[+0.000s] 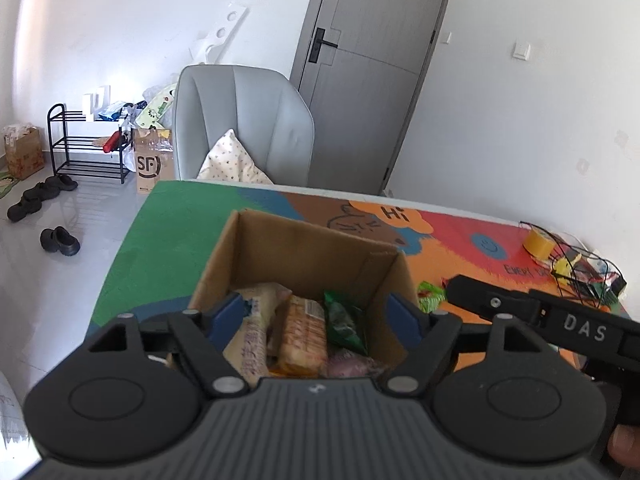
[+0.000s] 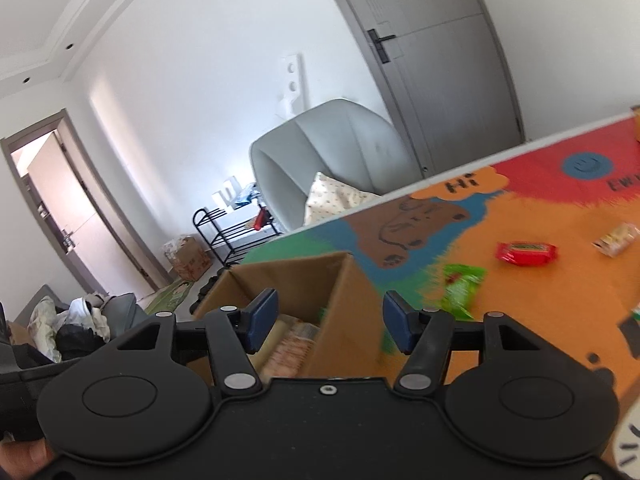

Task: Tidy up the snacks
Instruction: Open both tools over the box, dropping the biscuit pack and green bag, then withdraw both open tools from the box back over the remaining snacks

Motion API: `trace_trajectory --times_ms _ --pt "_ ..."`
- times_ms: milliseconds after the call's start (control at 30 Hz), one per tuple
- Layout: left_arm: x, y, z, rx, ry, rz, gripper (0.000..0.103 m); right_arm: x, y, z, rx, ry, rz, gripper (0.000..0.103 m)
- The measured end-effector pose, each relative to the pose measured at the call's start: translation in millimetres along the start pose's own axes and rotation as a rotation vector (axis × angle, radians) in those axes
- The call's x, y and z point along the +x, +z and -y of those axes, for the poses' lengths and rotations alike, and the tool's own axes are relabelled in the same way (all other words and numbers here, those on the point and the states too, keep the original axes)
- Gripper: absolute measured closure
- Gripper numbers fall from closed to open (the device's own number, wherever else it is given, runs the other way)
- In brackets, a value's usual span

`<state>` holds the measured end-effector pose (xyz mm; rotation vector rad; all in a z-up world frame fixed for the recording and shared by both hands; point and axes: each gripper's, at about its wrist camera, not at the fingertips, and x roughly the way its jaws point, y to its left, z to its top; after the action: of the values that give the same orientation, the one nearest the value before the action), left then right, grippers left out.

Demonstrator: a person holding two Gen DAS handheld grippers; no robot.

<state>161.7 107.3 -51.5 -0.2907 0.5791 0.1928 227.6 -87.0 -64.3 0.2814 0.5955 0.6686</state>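
The cardboard box [image 1: 304,252] stands open on the worktop [image 1: 160,240], directly ahead of the left gripper [image 1: 316,316], whose jaws are parted wide with nothing pressed between them; the snacks lie in the gap below. Four packets can be counted inside: a pale wrapper [image 1: 256,320], a tan biscuit pack [image 1: 304,332], a green packet [image 1: 344,320] and a purplish one [image 1: 356,366], the last largely cut off by the gripper body. More may lie beneath; the box floor is hidden.

The right gripper [image 2: 330,322] also has its jaws apart and empty, straddling the box's near right wall [image 2: 340,320]. Beyond its right jaw three loose snacks rest on the worktop: a blurred green packet [image 2: 460,288], a red packet [image 2: 526,253] and a pale one [image 2: 616,238] near the frame edge, all well apart.

Between them the colourful mat is bare. The worktop's far edge runs close behind the box, with a grey chair [image 1: 244,124] beyond.
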Motion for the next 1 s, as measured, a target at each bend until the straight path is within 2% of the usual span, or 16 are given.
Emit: trace_trajectory --times_ms 267,433,700,800,1000 --pt "-8.4 -9.1 19.3 0.011 0.006 -0.005 0.024 -26.4 -6.0 26.8 0.032 -0.025 0.006 0.041" --pt "-13.3 -14.2 33.5 0.043 -0.010 -0.025 0.017 -41.8 -7.9 40.8 0.051 -0.035 0.011 0.032" --pt "-20.8 -19.8 55.3 0.078 -0.026 -0.023 0.011 -67.4 -9.9 62.3 0.104 -0.053 0.043 0.004" --pt "-24.5 -21.2 63.3 0.076 -0.030 0.002 0.010 -77.6 -10.8 73.9 0.127 -0.069 0.061 0.000" --pt "-23.4 -23.9 82.7 0.085 -0.051 0.006 0.008 -95.4 -13.2 97.8 0.167 -0.104 0.089 0.000"
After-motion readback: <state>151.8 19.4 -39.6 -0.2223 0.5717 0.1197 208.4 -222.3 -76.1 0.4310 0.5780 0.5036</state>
